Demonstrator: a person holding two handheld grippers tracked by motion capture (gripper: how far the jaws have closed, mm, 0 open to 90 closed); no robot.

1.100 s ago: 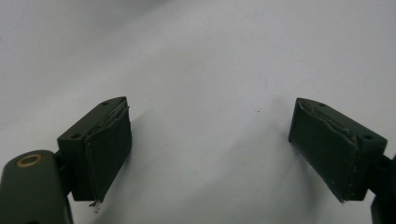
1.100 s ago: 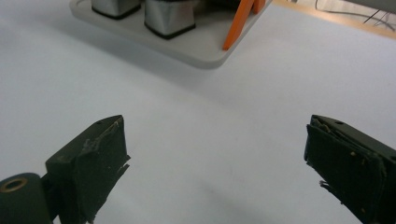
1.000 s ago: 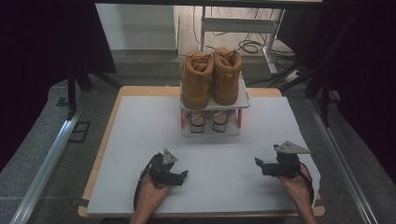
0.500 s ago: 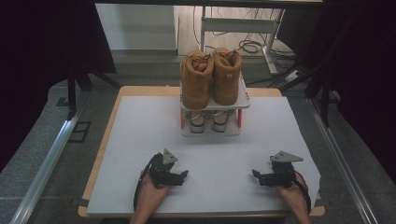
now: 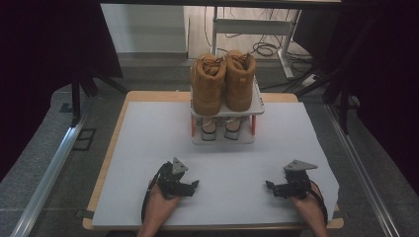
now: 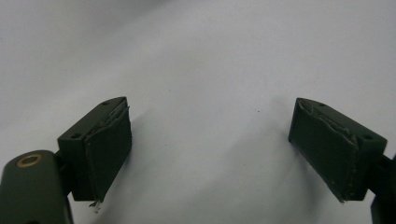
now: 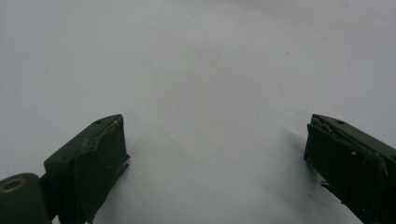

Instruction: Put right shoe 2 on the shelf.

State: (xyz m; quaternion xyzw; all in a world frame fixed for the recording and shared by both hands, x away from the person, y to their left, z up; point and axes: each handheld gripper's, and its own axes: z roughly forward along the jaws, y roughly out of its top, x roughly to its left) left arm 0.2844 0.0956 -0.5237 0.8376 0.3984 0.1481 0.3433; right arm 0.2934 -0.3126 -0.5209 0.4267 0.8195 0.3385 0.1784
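Both grippers, left [image 5: 190, 186] and right [image 5: 271, 187], jaws wide and empty, low on white table [image 5: 148, 138]; boots [image 5: 223, 81] atop rack [image 5: 223, 112] at 12 o'clock, roughly equidistant, toes nearward.

Boots [image 5: 222, 81] atop rack [image 5: 225, 112], behind claws.

Tan lace-up boots [image 5: 223, 81]: pair, upright, side by side, touching, on top tier of small white two-tier rack [image 5: 258, 101] at table's far middle. Second pair of shoes [image 5: 221, 128] on lower tier, mostly hidden.
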